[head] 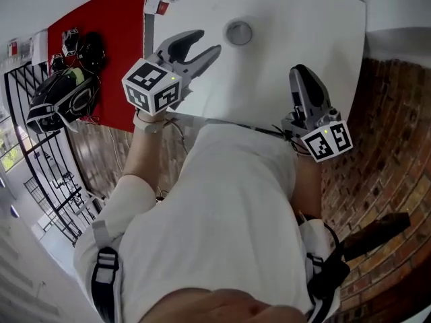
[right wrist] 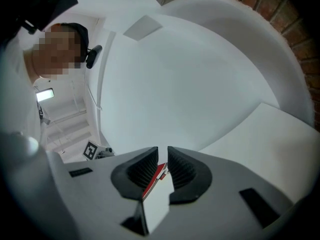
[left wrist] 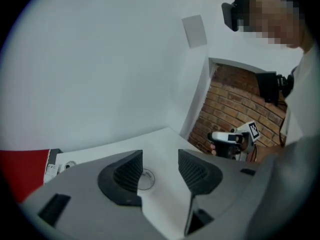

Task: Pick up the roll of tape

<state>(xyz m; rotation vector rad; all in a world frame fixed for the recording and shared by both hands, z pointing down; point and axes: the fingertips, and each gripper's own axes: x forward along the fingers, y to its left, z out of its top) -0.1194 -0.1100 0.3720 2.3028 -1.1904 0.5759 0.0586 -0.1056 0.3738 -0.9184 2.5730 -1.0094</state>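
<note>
The roll of tape [head: 239, 32] is a small grey ring lying flat on the white table [head: 310, 19], near its far edge. My left gripper [head: 207, 41] hovers just left of and short of the roll, jaws open and empty. In the left gripper view the tape [left wrist: 148, 180] shows low in the gap of that gripper [left wrist: 160, 154], partly hidden behind the left finger. My right gripper [head: 300, 70] is over the table's near right part, well away from the roll. Its jaws [right wrist: 163, 151] stand almost together with nothing between them.
A red board [head: 101, 25] adjoins the table on the left, with small white items [head: 161, 2] at the corner. Black bags [head: 67, 93] and a black metal gate [head: 40, 180] lie further left. Brick floor [head: 390, 167] runs along the right.
</note>
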